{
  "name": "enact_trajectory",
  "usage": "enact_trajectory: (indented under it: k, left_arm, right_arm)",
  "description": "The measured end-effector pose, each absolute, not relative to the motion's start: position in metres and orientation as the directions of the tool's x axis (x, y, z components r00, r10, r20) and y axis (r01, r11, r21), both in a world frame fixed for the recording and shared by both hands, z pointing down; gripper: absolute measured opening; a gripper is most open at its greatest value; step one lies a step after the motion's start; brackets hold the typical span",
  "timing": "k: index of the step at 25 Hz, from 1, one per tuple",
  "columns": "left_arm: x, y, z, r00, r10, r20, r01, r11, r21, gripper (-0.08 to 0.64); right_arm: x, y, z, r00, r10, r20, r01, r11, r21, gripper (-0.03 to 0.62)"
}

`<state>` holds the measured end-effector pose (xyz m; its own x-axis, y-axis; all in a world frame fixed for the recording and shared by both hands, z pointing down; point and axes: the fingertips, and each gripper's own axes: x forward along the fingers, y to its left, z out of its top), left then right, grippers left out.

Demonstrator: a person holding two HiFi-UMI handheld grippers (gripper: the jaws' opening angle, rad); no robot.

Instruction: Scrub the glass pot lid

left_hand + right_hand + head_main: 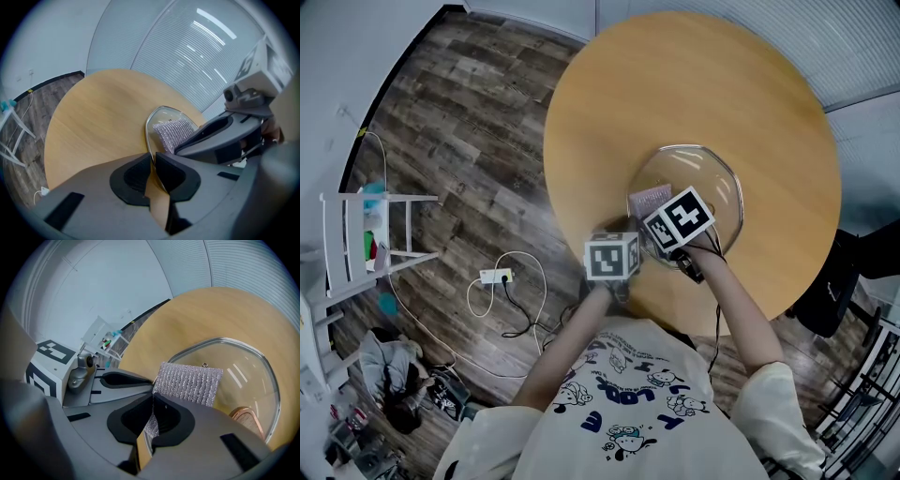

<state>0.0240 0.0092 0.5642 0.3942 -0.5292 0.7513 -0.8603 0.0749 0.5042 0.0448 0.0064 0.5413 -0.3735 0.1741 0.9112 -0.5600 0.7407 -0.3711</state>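
A clear glass pot lid (698, 183) with a metal rim lies on the round wooden table (609, 103), near its front edge. My left gripper (153, 157) is shut on the lid's near rim, which runs up between the jaws. My right gripper (152, 401) is shut on a silver mesh scrub pad (188, 382), and the pad rests flat on the glass lid (239, 373). The same scrub pad (172, 131) shows on the lid (159, 117) in the left gripper view. A copper-rimmed knob (247, 420) shows at the lid's lower right.
On the dark wood floor to the left lie a white power strip with cables (496, 276) and a white rack (367, 234). A black chair (832, 286) stands at the table's right side. Window blinds rise behind the table.
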Motion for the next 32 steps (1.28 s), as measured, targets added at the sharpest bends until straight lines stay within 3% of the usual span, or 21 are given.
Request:
enact_trajectory:
  k: [32]
  left_arm:
    - [0.025,0.011,0.565,0.379,-0.528,0.760,-0.872,0.071,0.484,0.043]
  right_arm:
    - [0.031,-0.035,0.542,-0.344,0.141,0.928,-0.555,0.767,-0.322,0.033]
